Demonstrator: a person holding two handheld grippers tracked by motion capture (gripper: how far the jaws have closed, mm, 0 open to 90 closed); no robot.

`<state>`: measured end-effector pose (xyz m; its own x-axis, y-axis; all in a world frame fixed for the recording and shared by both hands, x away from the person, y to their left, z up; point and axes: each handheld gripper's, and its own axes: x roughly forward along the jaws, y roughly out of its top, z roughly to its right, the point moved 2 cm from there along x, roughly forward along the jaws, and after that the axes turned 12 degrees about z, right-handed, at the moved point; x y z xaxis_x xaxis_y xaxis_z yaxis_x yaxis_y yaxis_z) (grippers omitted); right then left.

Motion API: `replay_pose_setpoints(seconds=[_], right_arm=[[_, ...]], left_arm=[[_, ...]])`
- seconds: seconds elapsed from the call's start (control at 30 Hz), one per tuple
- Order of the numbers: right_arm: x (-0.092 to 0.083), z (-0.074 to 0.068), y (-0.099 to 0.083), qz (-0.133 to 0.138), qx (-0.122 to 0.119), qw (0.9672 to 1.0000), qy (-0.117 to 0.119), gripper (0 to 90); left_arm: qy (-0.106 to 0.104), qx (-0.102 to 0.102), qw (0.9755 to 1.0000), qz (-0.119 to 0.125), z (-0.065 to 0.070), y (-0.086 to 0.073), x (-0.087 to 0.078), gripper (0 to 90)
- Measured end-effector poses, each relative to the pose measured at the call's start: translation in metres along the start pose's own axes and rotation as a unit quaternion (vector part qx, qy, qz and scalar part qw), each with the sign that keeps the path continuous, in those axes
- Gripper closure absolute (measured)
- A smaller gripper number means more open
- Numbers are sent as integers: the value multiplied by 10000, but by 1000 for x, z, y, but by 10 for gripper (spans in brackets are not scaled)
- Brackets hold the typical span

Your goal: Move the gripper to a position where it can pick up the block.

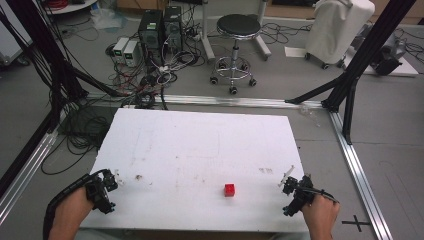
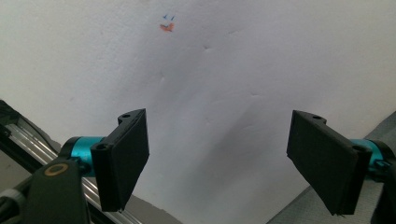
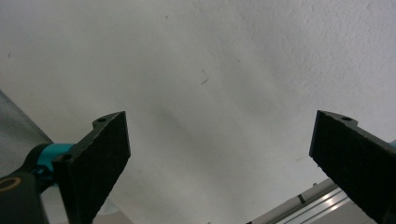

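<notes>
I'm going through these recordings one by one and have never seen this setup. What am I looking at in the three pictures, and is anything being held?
There is no robot here. A person holds a hand-held two-jaw gripper in each hand, and the forearms come in from the bottom of the high view. That view is from a fixed camera above, looking down on a white table. The left gripper sits near the table's near left corner, the right gripper near its near right edge.

The other two pictures come from cameras riding on the grippers, looking along their black jaws. In both, the left gripper and the right gripper have their jaws wide apart with bare white table between them, so nothing is held.

On the table lies one small red cube, between the two grippers and nearer the right one, touching neither. A small orange and blue mark also shows on the surface.
</notes>
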<state>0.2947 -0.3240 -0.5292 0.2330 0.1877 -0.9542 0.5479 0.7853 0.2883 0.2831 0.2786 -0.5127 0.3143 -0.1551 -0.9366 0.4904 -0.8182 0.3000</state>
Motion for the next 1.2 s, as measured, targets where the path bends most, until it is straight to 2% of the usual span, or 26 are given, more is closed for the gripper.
replay_pose_setpoints(seconds=[0.43,0.73,0.87,1.2], right_arm=[[-1,0,1,64,67,9999,53,44],[-2,5,3,258,114,9996,76,44],[-6,9,8,304,-20,9994,132,44],[-22,25,23,540,-150,9983,184,44]], left_arm=[[-30,46,10000,-2,1,1,-1,212],[-3,-12,10000,57,1,0,0,212],[-16,-12,10000,54,0,-1,-1,212],[54,-46,9999,87,-1,-1,-3,212]])
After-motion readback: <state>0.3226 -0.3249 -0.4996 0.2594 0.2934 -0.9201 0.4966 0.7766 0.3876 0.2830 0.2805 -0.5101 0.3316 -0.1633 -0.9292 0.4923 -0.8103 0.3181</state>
